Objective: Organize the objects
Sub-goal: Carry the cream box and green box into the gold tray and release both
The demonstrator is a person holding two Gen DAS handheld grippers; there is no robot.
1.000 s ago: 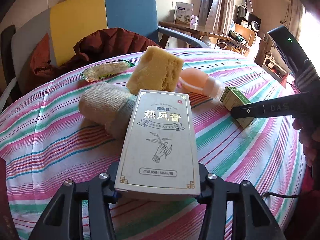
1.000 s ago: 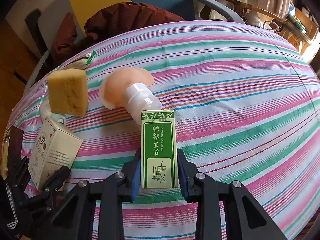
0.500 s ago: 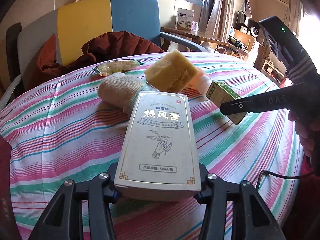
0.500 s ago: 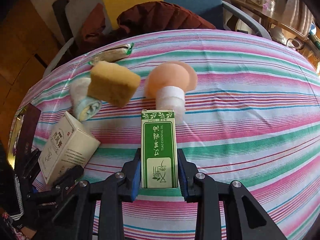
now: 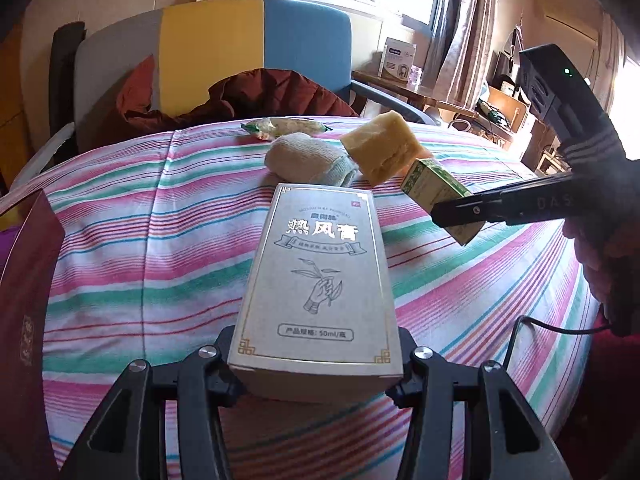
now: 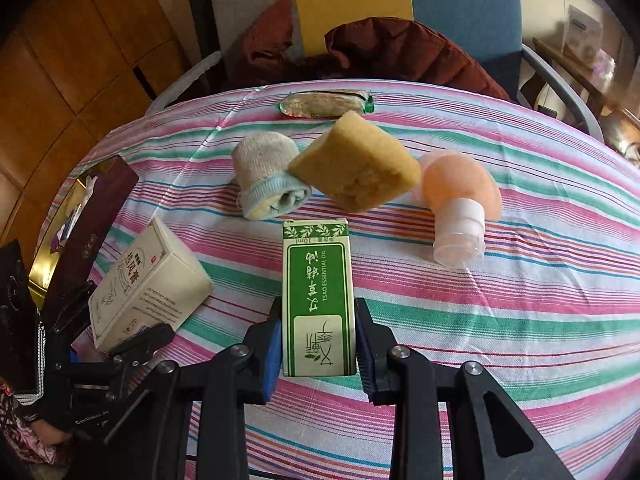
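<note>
My left gripper (image 5: 316,376) is shut on a cream box with Chinese lettering (image 5: 316,276) and holds it above the striped tablecloth (image 5: 132,240); the box also shows in the right wrist view (image 6: 148,284). My right gripper (image 6: 318,344) is shut on a small green essential-oil box (image 6: 318,300), also held above the cloth; it shows in the left wrist view (image 5: 436,196). On the table lie a yellow sponge (image 6: 356,164), a rolled sock (image 6: 268,176), a peach bottle with a clear cap (image 6: 460,204) and a snack packet (image 6: 326,103).
A dark maroon box (image 6: 96,216) stands at the table's left edge, also seen in the left wrist view (image 5: 24,292). A chair with a yellow and blue back (image 5: 256,48) and a dark red jacket (image 5: 256,96) stands behind the table.
Both grippers have drawn back and to the left with their boxes; the sponge, sock and bottle now sit farther off. Neither grip has changed.
</note>
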